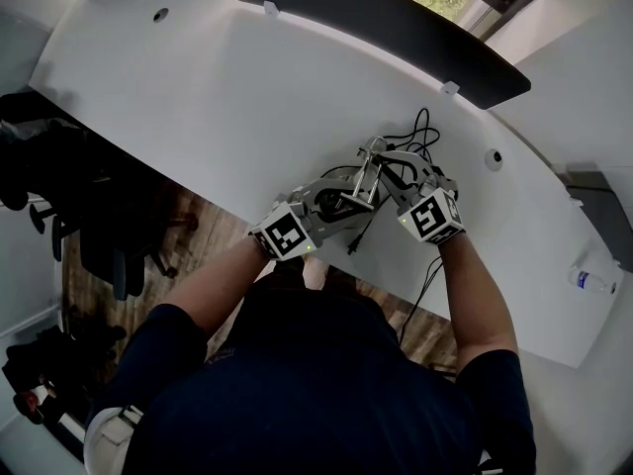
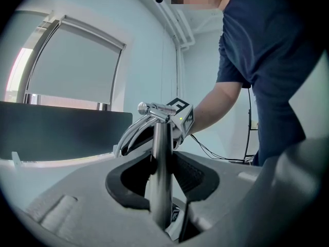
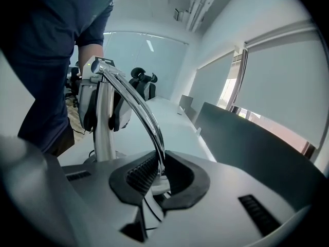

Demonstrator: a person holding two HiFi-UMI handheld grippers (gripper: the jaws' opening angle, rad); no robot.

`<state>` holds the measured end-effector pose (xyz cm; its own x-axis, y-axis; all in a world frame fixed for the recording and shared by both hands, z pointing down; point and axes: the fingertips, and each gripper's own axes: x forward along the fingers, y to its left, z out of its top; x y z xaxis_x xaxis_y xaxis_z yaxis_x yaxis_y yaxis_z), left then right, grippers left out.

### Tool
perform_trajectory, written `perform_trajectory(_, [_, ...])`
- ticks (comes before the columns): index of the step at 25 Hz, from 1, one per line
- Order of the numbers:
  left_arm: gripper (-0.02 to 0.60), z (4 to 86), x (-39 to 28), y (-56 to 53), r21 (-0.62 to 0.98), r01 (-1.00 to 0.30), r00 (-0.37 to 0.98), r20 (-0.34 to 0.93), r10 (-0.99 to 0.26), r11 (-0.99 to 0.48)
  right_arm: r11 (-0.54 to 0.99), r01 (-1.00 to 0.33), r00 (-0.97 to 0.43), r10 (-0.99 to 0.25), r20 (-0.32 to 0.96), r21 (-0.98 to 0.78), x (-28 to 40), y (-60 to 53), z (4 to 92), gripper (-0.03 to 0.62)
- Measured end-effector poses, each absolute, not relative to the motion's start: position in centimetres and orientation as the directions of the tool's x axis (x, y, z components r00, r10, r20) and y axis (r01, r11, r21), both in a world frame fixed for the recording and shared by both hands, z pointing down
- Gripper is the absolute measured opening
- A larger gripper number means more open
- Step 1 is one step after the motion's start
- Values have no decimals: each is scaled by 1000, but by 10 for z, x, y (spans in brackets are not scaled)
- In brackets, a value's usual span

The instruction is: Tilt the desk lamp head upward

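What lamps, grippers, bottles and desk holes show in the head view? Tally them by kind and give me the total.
Desk lamp: 1
Grippers: 2, left gripper and right gripper
Bottle: 1
Desk holes: 2
Total: 6
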<state>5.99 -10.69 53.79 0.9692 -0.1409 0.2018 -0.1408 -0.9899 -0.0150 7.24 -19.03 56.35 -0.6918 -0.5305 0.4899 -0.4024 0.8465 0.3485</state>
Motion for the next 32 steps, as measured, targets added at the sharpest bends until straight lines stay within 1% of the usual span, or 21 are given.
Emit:
perform_trajectory(8, [137, 541, 59, -106, -26, -139, 963, 228, -141, -990, 832, -351, -658, -545, 520, 428, 74, -191, 562, 41])
perform_trajectory(11, [135, 540, 60, -106, -29, -152, 963, 220, -155, -988, 819, -355, -640, -564, 522, 450, 73, -193, 560, 40])
perform_trajectory(14, [135, 545, 60, -106, -22, -149, 958, 244, -150, -989, 813, -364, -630, -575, 522, 455, 74, -195, 560, 40])
perform_trajectory(25, [133, 541, 62, -108, -21, -137, 963, 230, -138, -990, 745, -399, -588, -655, 474, 535, 79, -209, 540, 46])
perform_trajectory(32, [133, 544, 60, -107, -5, -132, 957, 259, -129, -991, 663, -331, -542, -716, 440, 671, 82, -218, 512, 54])
